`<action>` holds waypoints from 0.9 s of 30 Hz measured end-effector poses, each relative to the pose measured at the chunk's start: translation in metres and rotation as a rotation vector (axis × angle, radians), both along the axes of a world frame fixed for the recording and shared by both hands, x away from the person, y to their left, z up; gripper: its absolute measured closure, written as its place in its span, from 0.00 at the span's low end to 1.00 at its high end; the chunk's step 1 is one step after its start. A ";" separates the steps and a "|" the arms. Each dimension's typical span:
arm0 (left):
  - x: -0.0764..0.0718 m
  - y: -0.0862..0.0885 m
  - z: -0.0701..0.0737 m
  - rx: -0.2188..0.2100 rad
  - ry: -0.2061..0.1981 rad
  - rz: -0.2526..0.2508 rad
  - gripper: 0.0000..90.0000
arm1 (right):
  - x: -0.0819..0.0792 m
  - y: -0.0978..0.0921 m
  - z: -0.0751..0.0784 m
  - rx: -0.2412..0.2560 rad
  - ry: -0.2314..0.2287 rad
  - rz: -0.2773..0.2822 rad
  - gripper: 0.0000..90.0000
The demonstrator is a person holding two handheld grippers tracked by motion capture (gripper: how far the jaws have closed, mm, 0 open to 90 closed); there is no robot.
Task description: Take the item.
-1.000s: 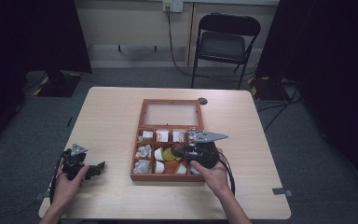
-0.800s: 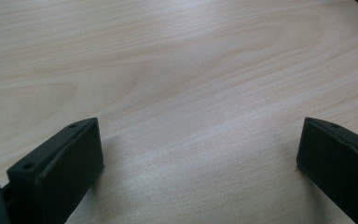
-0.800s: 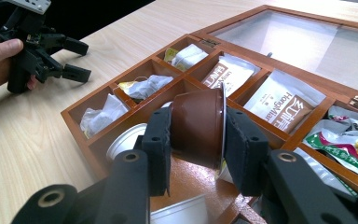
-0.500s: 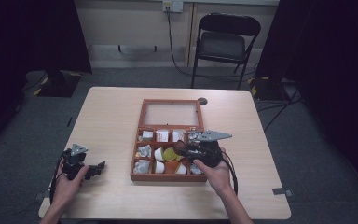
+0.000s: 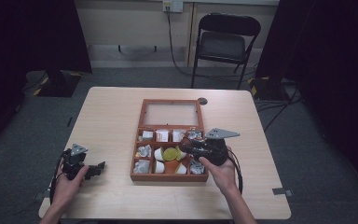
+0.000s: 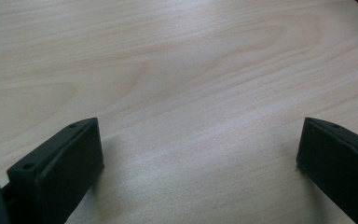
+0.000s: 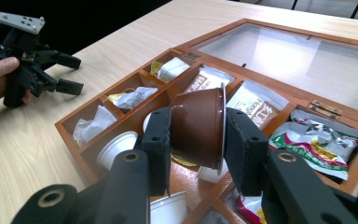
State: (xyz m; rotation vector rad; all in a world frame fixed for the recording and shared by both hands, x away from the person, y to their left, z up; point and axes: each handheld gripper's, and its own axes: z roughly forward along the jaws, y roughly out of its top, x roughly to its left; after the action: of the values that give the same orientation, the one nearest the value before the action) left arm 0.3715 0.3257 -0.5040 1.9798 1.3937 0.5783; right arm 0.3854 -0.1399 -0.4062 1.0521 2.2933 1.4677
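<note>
Right hand-held gripper, nearest in the right gripper view, is clenched on a small brown plastic coffee capsule; both black pads press its sides. Capsule is tilted on its side, rim toward the right pad, held above the middle compartments of the open compartmented wooden box. Under it: white plastic cups in the near compartments, one more white cup below the jaws. Right of the jaws: a crumpled red-green-white foil packet in its own compartment. Behind the capsule: brown-and-white sachets standing in the back row, crumpled white wrappers in the left cells. Farthest: the box's glass-paned lid lying flat open on the pale wooden table.

High view: right hand-held gripper sits over the box centre-right, held by the right hand; a yellow round lid lies in a middle cell just beside it.

Left hand-held gripper is well apart at the table's near-left corner, held by the left hand, jaws spread wide and released over bare wood, gripping nothing. Black folding chair stands beyond the table.
</note>
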 end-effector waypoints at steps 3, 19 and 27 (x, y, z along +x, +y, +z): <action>0.000 0.000 0.000 0.000 0.000 -0.001 0.00 | 0.000 -0.002 0.001 0.003 -0.002 -0.006 0.71; 0.000 0.000 0.000 0.000 0.000 -0.001 0.00 | 0.002 -0.023 0.010 0.033 -0.023 -0.057 0.71; 0.000 0.000 0.000 0.000 0.000 -0.001 0.00 | 0.003 -0.034 0.013 0.040 -0.030 -0.085 0.71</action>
State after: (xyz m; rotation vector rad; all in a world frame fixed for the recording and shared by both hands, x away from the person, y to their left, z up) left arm 0.3715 0.3257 -0.5040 1.9801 1.3931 0.5777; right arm 0.3882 -0.1742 -0.3930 1.1156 2.1800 1.4913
